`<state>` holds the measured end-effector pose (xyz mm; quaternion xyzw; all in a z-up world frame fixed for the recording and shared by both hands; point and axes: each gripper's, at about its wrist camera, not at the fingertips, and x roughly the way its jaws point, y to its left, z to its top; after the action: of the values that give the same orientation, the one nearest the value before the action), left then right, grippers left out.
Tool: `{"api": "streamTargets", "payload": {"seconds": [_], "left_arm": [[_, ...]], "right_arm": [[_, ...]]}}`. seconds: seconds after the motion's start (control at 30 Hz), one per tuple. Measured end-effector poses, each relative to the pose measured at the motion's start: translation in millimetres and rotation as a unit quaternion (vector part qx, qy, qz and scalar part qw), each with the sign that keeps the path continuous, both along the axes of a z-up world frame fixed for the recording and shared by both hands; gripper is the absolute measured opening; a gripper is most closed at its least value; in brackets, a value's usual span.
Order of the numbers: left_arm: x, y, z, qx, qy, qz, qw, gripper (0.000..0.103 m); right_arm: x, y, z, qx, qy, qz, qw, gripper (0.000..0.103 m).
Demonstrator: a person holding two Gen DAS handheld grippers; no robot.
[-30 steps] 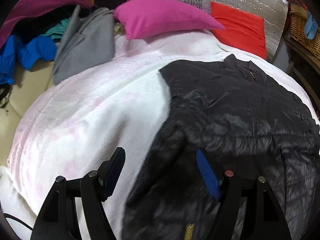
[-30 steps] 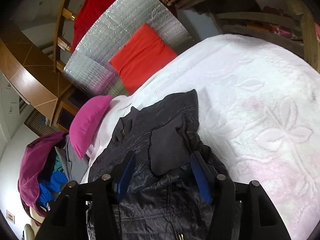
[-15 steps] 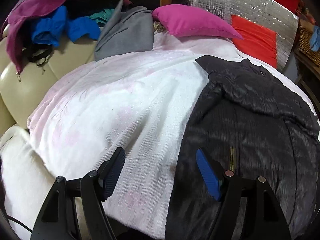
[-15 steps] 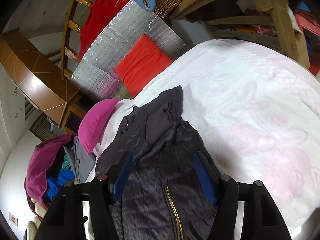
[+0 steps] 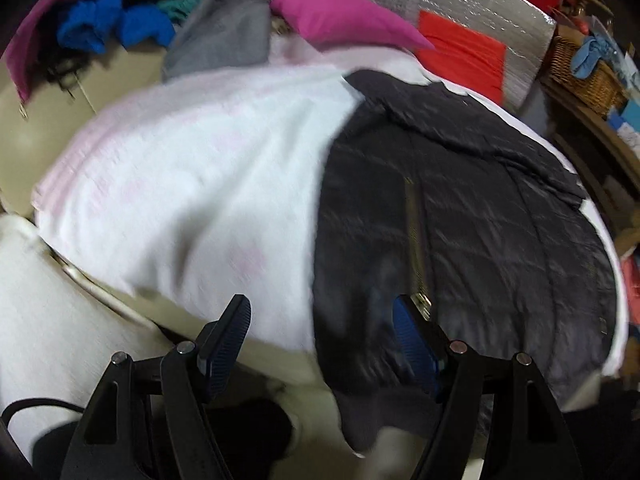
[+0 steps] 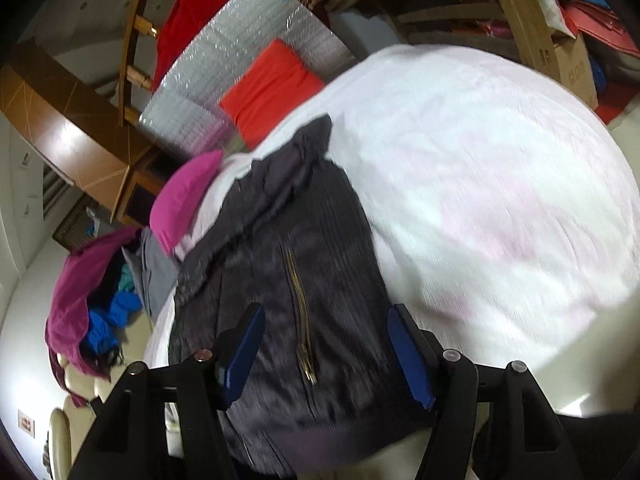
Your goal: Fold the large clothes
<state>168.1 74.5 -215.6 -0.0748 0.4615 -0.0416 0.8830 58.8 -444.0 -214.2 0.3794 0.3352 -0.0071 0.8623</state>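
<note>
A white, faintly pink blanket (image 5: 192, 184) covered the bed. On it lay a dark quilted jacket (image 5: 472, 240), and a magenta pillow (image 5: 344, 20).

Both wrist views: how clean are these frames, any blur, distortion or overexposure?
Left wrist view: motion-smeared dark quilted jacket and white blanket, while the claw's fingers stay sharp. Right wrist view: similar smear, the blanket looks nearly washed out. Both show strong fisheye bending and dark corners.
</note>
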Motion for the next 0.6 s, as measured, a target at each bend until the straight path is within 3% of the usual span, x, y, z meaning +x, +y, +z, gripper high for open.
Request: {"api": "streamTargets", "payload": {"seconds": [0.37,0.6], "left_arm": [[-23.3,-24.8,-23.6,-0.078,0.087,-0.084,0.9896,0.074],[-15.0,-41.0,-46.2,-0.083,0.140,-0.101,0.9815,0.075]], "right_arm": [[-12.3,14.2,-49.3,0.001,0.113,0.064,0.992,0.072],[6.0,34.2,-74.5,-0.019,0.136,0.076,0.988,0.072]]}}
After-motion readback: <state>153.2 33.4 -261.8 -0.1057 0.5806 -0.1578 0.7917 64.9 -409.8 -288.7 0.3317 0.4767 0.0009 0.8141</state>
